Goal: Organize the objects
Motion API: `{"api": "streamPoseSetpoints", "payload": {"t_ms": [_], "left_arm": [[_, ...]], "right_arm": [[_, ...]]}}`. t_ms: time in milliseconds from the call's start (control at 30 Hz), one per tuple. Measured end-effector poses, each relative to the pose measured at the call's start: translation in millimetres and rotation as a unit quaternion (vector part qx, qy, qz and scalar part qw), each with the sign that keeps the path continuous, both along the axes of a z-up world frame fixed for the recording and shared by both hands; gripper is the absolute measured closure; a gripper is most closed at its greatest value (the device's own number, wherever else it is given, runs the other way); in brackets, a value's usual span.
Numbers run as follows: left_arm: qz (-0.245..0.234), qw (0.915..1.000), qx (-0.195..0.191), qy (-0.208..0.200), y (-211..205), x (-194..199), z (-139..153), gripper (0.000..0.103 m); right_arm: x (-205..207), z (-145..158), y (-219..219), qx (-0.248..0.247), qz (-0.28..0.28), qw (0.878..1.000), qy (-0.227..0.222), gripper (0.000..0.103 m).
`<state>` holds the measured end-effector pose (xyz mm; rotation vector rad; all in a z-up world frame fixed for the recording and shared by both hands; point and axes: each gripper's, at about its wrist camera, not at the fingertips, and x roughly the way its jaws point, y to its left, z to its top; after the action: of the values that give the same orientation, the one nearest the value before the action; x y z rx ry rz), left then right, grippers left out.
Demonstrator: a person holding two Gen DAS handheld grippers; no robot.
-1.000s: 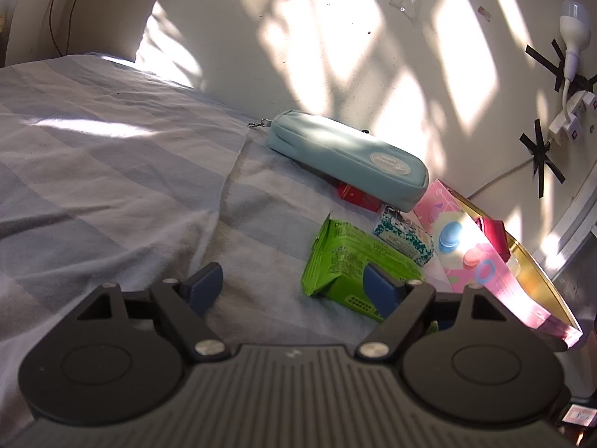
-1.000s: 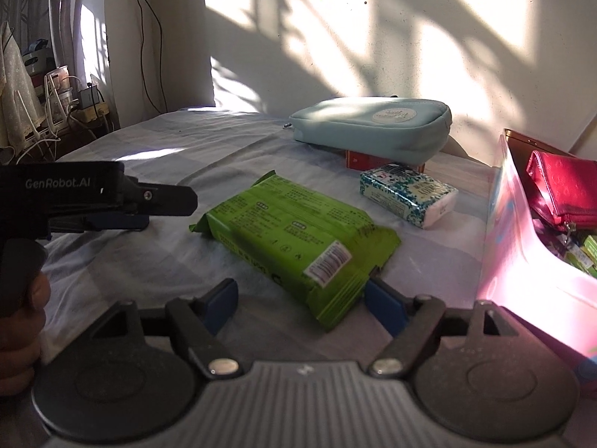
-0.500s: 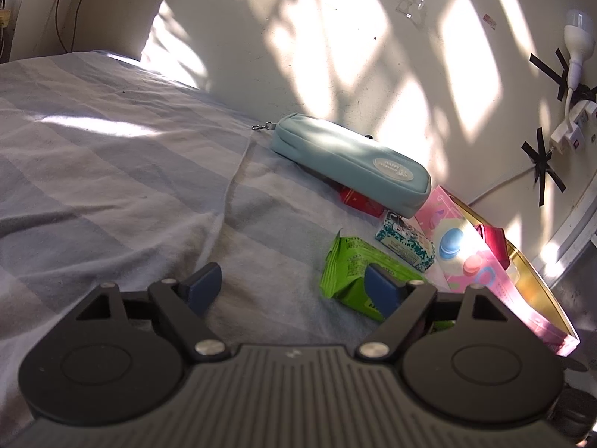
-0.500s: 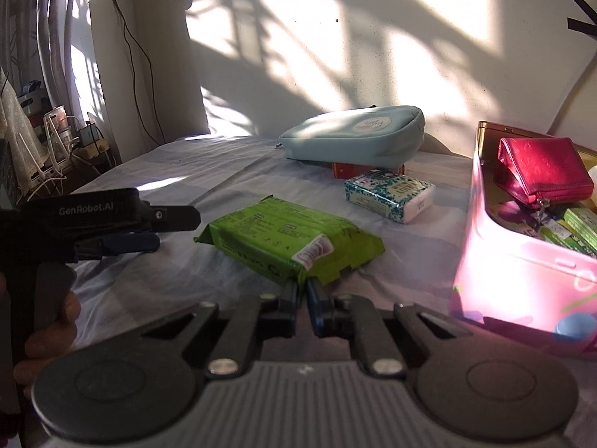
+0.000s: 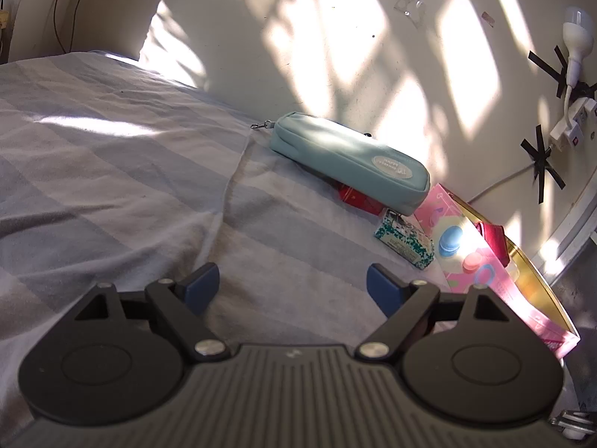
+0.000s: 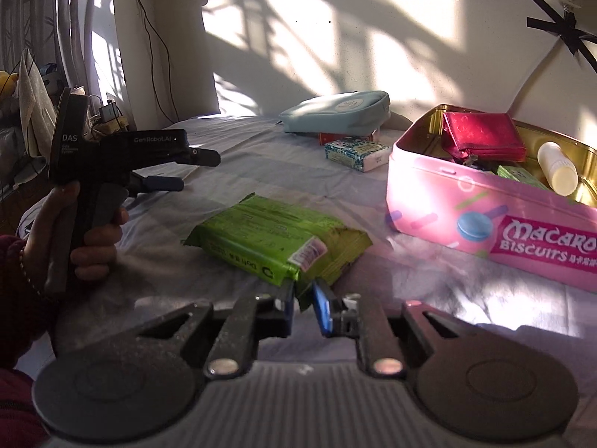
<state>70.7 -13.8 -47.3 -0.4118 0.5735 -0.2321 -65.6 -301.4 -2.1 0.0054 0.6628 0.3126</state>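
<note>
Two grippers over a striped grey bedsheet [image 5: 112,186], sun patches on the wall behind.

Far left in the right wrist view: person's left hand [image 6: 74,231] wraps the handle of the left gripper [image 6: 179,171], held above the sheet w/ fingers spread wide, nothing between them. In its own view the left gripper [image 5: 293,285] shows the same: blue pads [image 5: 201,283] well apart, only bare sheet in the gap.

Centre: green packet [image 6: 276,237] lies flat on the sheet, barcode end toward the camera. The right gripper [image 6: 304,304] is pressed nearly together, pinching the packet's near edge betw. its blue pads [image 6: 322,308]. Whether the packet is lifted off the sheet can't be told.

Further back, near the wall: teal zip pouch [image 5: 347,162] resting partly on top of a red box [image 5: 354,198]; just in front of those, a small teal-patterned tissue pack [image 6: 356,153], sitting beside the tin's left end.

Right: pink "Macaron Biscuits" tin [image 6: 485,216], lid off, gold inside. In it: a red wallet [image 6: 481,136] leaning vs. the back wall, a cream tube [image 6: 558,168] tilted at the right, and green packs [image 6: 518,175] betw. them. The packet is outside the tin, just left of it, near but apart.

Upper right of the left wrist view: white plug-in lamp [image 5: 576,37] and black tape crosses [image 5: 539,158] on the wall.
</note>
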Motion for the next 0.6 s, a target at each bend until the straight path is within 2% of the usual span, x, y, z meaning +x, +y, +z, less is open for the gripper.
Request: {"api": "streamPoseSetpoints", "payload": {"t_ms": [67,167,400,600], "left_arm": [[0.0,1.0,0.004,0.0,-1,0,0,0.015],[-0.001,0.9999,0.017,-0.001,-5,-1,1,0.015],[-0.003,0.9992,0.04,-0.001,-9,-1,1,0.014],[-0.01,0.9985,0.054,-0.003,-14,-2,2,0.013]], "right_arm": [[-5,-3,-8,0.012,-0.006,1.0,0.007,0.061],[-9,-4,-18,0.042,-0.009,0.999,0.006,0.055],[0,-11,-46,0.13,-0.063,0.989,0.001,0.051],[10,-23,-51,0.169,-0.081,0.982,0.011,0.05]]}}
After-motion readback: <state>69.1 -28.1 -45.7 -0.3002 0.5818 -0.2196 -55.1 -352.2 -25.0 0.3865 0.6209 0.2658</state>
